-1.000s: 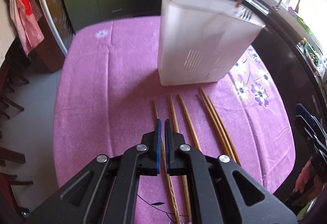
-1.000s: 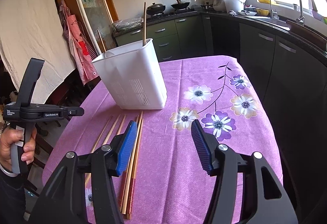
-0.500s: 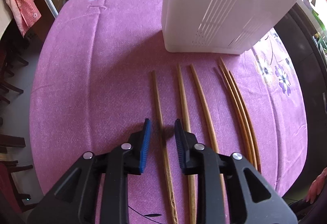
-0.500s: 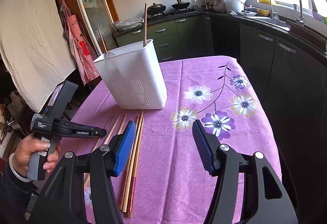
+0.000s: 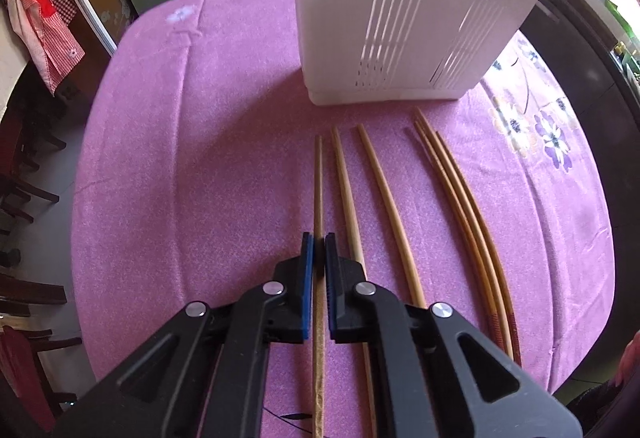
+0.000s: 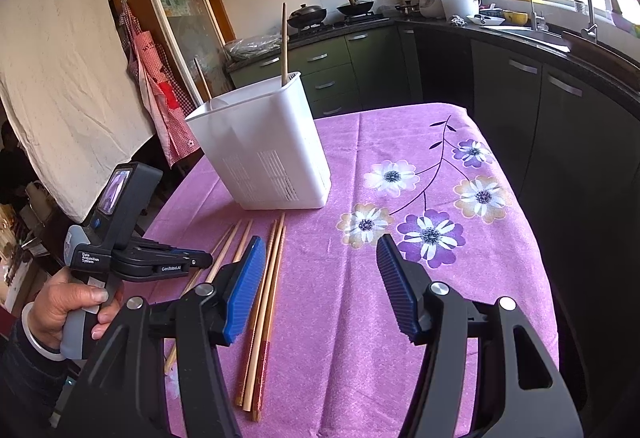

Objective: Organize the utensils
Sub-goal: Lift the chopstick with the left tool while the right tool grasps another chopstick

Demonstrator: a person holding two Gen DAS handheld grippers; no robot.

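Observation:
Several wooden chopsticks lie side by side on the purple tablecloth [image 5: 180, 158] in front of a white slotted utensil holder [image 5: 412, 10]. My left gripper [image 5: 319, 244] is down at the cloth and shut on the leftmost chopstick [image 5: 318, 182], which runs between its blue pads. A second chopstick [image 5: 346, 190] lies just to its right. My right gripper [image 6: 320, 266] is open and empty above the cloth, right of a chopstick bundle [image 6: 268, 294]. The holder [image 6: 264, 146] has two chopsticks standing in it. The left gripper [image 6: 200, 260] also shows in the right wrist view.
A bundle of chopsticks [image 5: 464, 206] lies at the right of the row. The table edge drops off at the left toward dark chairs [image 5: 24, 190]. Dark kitchen cabinets [image 6: 560, 126] and a sink counter run along the right.
My left gripper has come down and closed its pads on the leftmost chopstick; half a second ago they were apart around it. The right gripper has stayed open and nearly still.

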